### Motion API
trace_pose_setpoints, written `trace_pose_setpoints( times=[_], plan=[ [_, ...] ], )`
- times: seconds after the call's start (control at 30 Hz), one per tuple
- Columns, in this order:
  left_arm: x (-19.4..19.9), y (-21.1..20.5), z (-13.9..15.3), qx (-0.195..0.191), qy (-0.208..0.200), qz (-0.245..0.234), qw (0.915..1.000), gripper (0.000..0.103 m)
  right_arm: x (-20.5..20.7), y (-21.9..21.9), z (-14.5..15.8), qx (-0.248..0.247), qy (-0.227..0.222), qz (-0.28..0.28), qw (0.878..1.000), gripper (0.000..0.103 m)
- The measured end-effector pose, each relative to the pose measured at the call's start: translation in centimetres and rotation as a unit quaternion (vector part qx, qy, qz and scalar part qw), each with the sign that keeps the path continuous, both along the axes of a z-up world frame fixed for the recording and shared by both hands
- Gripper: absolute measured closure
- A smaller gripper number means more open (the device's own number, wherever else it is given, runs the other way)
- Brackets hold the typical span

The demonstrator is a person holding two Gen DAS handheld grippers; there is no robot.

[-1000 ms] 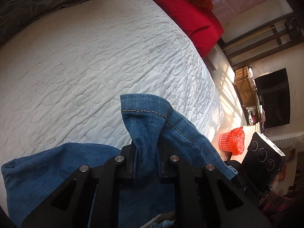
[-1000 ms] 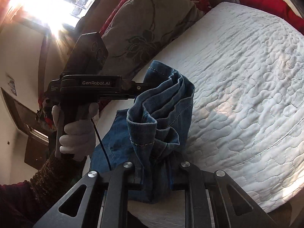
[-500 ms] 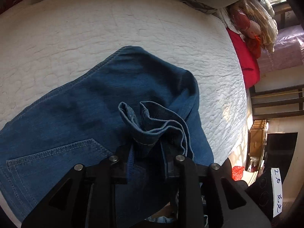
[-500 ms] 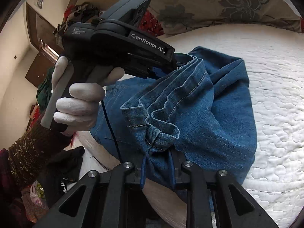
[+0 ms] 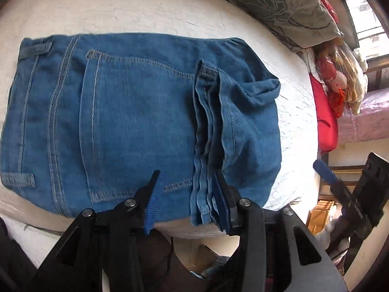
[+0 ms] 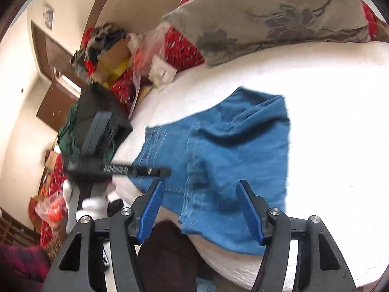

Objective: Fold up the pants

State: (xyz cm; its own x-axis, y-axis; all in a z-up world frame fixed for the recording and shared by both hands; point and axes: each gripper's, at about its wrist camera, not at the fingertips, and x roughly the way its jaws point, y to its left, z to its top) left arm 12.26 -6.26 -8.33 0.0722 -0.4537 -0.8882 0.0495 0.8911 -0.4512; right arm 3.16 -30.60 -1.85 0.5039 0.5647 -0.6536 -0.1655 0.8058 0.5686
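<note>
The blue jeans (image 5: 121, 121) lie folded on the white quilted bed (image 5: 145, 7), back pocket up, near the bed's front edge. The stacked leg hems (image 5: 206, 146) rest on top of the seat part. My left gripper (image 5: 187, 174) hovers at the near edge with its jaws opening; the hems sit between the pads, beside the right one, and are not pinched. In the right wrist view my right gripper (image 6: 199, 183) is opening wide above the jeans (image 6: 243, 141) with nothing gripped. The left gripper (image 6: 116, 169) shows there as a blurred black bar.
A grey floral pillow (image 5: 279, 7) lies along the far side of the bed, a red pillow (image 5: 325, 121) at the right. A heap of clothes and boxes (image 6: 109, 56) is piled past the bed's left end. A white-gloved hand (image 6: 94, 204) holds the left gripper.
Both grippers carried the pinched leg hems across and laid them on the seat of the jeans. Both sets of jaws have since opened and let the denim go.
</note>
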Motion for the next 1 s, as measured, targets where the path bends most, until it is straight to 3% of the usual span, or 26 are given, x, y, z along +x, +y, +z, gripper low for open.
trace_pose_setpoints(
  times=[0.13,0.3,0.43,0.57,0.6,0.7,0.77,0.8,0.9,0.93,1.0],
  plan=[
    [-4.9,-2.1,-1.0,-0.044,0.018,0.036,0.9982,0.064,4.0,-2.1,-0.3,0.029,0.027,-0.012,0.999,0.038],
    [-7.9,-4.4,-3.4,-0.067,0.063,0.068,0.9934,0.064,8.7,-0.4,-2.9,0.038,0.086,-0.003,0.996,0.038],
    [-7.7,-4.8,-5.2,-0.064,0.094,0.083,0.9901,0.064,11.2,0.9,-5.4,0.050,0.126,-0.011,0.991,0.038],
    [-5.7,-5.8,-5.1,-0.032,0.076,0.099,0.9917,0.064,13.0,2.0,-8.1,0.020,0.168,-0.038,0.985,0.038],
    [-5.2,-5.8,-5.0,-0.025,0.068,0.104,0.9920,0.064,13.6,2.3,-8.9,0.017,0.179,-0.040,0.983,0.042],
    [-4.0,-5.9,-5.1,-0.014,0.069,0.115,0.9909,0.070,15.5,2.3,-9.3,0.041,0.184,-0.036,0.981,0.098],
    [-3.6,-5.8,-4.5,-0.015,0.057,0.121,0.9909,0.072,16.8,1.4,-7.4,0.055,0.128,-0.055,0.989,0.100],
    [-3.4,-5.9,-4.5,-0.011,0.055,0.120,0.9912,0.072,17.4,0.8,-6.9,0.038,0.108,-0.069,0.991,0.103],
    [-3.0,-5.8,-6.7,-0.016,0.091,0.125,0.9879,0.072,19.0,0.3,-8.1,-0.032,0.153,-0.065,0.986,0.102],
    [-3.1,-5.5,-6.9,-0.030,0.095,0.129,0.9866,0.072,18.9,0.3,-7.6,-0.042,0.142,-0.059,0.987,0.096],
    [-3.2,-5.2,-6.8,-0.044,0.091,0.128,0.9865,0.072,18.5,1.3,-6.2,-0.018,0.110,0.002,0.994,0.094]
  ],
)
